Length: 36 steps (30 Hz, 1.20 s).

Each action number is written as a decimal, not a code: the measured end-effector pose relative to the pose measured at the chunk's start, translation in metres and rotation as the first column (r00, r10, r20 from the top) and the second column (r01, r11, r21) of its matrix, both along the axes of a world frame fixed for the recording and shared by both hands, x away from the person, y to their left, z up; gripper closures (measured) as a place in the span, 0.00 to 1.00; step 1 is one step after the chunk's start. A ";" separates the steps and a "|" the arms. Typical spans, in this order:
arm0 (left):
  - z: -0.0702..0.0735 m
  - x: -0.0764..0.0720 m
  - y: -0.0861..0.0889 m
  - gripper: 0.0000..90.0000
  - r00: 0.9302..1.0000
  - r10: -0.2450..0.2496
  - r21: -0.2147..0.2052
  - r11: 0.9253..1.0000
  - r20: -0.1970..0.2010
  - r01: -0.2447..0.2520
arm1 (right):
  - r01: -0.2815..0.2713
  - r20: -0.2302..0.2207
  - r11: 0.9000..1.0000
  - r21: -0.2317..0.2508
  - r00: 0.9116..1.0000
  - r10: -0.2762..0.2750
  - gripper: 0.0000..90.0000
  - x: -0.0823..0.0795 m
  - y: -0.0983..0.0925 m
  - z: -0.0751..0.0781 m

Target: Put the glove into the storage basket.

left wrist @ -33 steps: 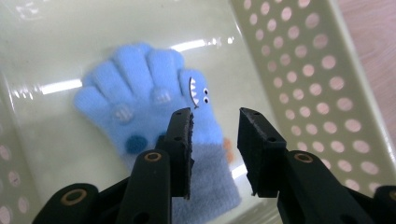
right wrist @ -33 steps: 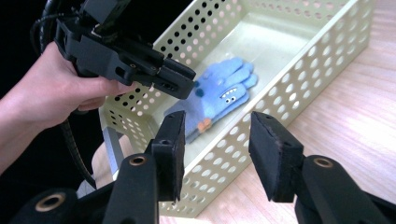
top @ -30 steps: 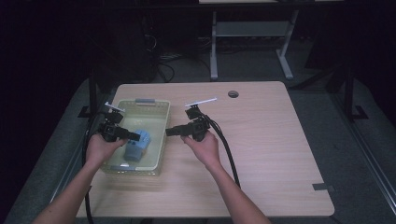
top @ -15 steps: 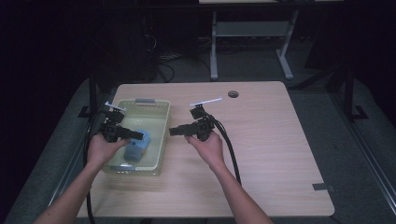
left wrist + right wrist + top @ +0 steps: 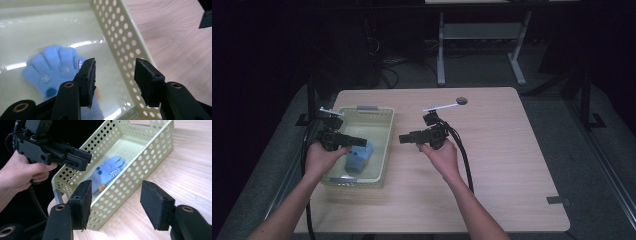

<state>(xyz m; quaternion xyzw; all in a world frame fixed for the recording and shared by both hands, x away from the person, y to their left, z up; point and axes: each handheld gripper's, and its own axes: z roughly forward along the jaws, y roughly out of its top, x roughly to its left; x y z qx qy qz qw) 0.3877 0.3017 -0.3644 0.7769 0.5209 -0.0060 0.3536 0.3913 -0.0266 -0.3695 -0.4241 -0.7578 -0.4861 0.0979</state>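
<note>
A pale green perforated basket [image 5: 384, 145] stands on the wooden table [image 5: 512, 165], close to its left edge. A blue knitted glove [image 5: 358, 158] lies flat on the basket floor, toward the near end; in the left gripper view its fingers [image 5: 58, 56] are spread and point toward the far wall.

The left gripper [image 5: 360, 142] is held over the basket, above the glove. Its jaws stand apart with nothing between them, as the left gripper view [image 5: 113, 75] confirms, and they do not touch the glove.

The right gripper [image 5: 404, 138] hangs above bare table just beside the basket's right wall, jaws pointing toward it. The right gripper view [image 5: 116, 195] shows them spread wide and empty, clear of the wall. Cables [image 5: 464, 160] trail from both grippers toward the table's near edge.
</note>
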 end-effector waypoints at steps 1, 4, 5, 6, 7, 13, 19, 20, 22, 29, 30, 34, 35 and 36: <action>0.000 0.000 0.000 0.57 1.000 0.000 0.000 1.000 0.000 0.000 | 0.004 -0.001 1.000 0.000 1.000 -0.004 0.47 0.000 -0.001 0.000; 0.005 -0.001 -0.002 0.55 1.000 -0.005 -0.037 0.999 0.019 0.005 | 0.008 0.002 1.000 -0.002 1.000 -0.008 0.46 0.000 -0.005 0.001; 0.006 -0.001 -0.002 0.54 1.000 -0.003 -0.058 0.998 0.021 0.004 | 0.006 0.004 1.000 -0.004 1.000 -0.006 0.45 0.001 -0.006 0.001; 0.007 -0.002 -0.003 0.52 1.000 0.002 -0.076 0.997 0.029 0.000 | 0.004 0.000 1.000 -0.006 1.000 -0.004 0.45 0.001 -0.007 0.002; 0.009 -0.002 -0.004 0.52 0.999 0.002 -0.081 0.997 0.036 0.001 | 0.003 0.003 1.000 -0.011 1.000 -0.003 0.45 0.001 -0.008 0.002; 0.016 -0.004 -0.014 0.48 0.998 -0.010 -0.088 0.996 0.066 0.016 | 0.010 0.010 1.000 -0.016 1.000 -0.010 0.42 0.001 -0.017 0.004; 0.019 -0.005 -0.023 0.44 0.997 -0.001 -0.128 0.992 0.074 0.010 | 0.025 0.017 0.999 -0.024 1.000 -0.024 0.39 -0.002 -0.030 0.008; 0.020 -0.005 -0.025 0.43 0.997 -0.003 -0.135 0.991 0.078 0.013 | 0.030 0.015 0.999 -0.026 0.999 -0.030 0.38 -0.003 -0.032 0.009; 0.021 -0.005 -0.029 0.41 0.996 -0.014 -0.140 0.990 0.083 0.025 | 0.037 0.012 0.999 -0.025 0.999 -0.037 0.36 -0.002 -0.036 0.009; 0.026 -0.006 -0.043 0.35 0.995 -0.031 -0.163 0.986 0.099 0.047 | 0.059 0.017 0.998 -0.026 0.998 -0.059 0.33 -0.003 -0.048 0.010; 0.026 -0.006 -0.044 0.35 0.995 -0.035 -0.164 0.985 0.098 0.050 | 0.063 0.021 0.998 -0.027 0.998 -0.062 0.32 -0.003 -0.050 0.011; 0.028 -0.008 -0.052 0.33 0.993 -0.048 -0.166 0.984 0.107 0.065 | 0.063 0.014 0.998 -0.030 0.998 -0.063 0.32 -0.004 -0.057 0.011; 0.028 -0.008 -0.054 0.33 0.992 -0.059 -0.162 0.984 0.109 0.076 | 0.068 0.009 0.997 -0.027 0.998 -0.068 0.32 -0.004 -0.059 0.011; 0.029 -0.008 -0.056 0.32 0.992 -0.062 -0.165 0.983 0.111 0.080 | 0.069 0.015 0.997 -0.023 0.998 -0.069 0.32 -0.004 -0.061 0.010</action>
